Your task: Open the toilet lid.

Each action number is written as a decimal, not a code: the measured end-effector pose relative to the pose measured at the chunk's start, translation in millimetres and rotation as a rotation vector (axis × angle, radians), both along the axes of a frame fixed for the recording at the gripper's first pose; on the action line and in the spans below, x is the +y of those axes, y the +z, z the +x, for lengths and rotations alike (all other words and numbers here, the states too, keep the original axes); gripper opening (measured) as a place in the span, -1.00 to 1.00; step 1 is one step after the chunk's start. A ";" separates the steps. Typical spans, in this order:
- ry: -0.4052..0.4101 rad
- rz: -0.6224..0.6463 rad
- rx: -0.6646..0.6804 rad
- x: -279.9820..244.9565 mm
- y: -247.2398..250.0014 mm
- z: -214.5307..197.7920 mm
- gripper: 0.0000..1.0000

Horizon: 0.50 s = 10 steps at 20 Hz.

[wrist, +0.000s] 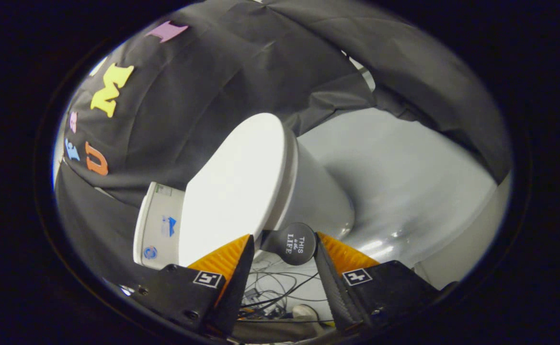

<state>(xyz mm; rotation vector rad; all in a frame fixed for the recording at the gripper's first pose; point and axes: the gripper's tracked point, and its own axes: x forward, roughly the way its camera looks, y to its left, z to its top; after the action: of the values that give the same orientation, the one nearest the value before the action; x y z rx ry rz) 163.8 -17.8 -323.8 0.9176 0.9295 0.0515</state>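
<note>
The gripper [283, 249] points at a white toilet whose lid [234, 191] lies down on the bowl [315, 196], the whole view being strongly tilted. A dark round handle [295, 243] is fixed to the front edge of the lid and sits between the two fingers [234, 256], which stand moderately apart on either side of it. The finger on one side looks to be touching the disc's rim, while the other has a thin gap to the handle's neck, so a firm two-sided grip cannot be confirmed.

The handle carries white lettering that appears to read "THIS is the LIFE" (the small middle words are hard to make out). Each finger mount bears a small square black-and-white marker [208, 279].

Behind the lid is the white cistern [157, 225], with a small blue mark and a round blue sticker, both too small to read. Black cloth [203, 96] hangs as the booth's wall behind the toilet. Beyond the bowl spreads a glossy pale grey floor [404, 182]. Near the finger bases, a tangle of thin dark cables [270, 287] lies on the floor. Nothing stands between the fingers and the handle.
</note>
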 end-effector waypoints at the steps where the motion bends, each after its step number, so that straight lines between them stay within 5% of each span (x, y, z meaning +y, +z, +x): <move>1: -0.023 0.033 0.000 0.4 1.0 2.9 0.44; 6: -0.092 0.141 -0.004 -5.9 4.3 3.3 0.09; 8: -0.118 0.154 0.019 -8.0 1.1 2.8 -0.34; 10: -0.125 0.152 0.020 -7.0 4.2 0.6 -0.47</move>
<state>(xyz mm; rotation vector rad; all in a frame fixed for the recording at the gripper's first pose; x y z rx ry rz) 164.3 -24.8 -319.6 1.1176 0.8937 0.0065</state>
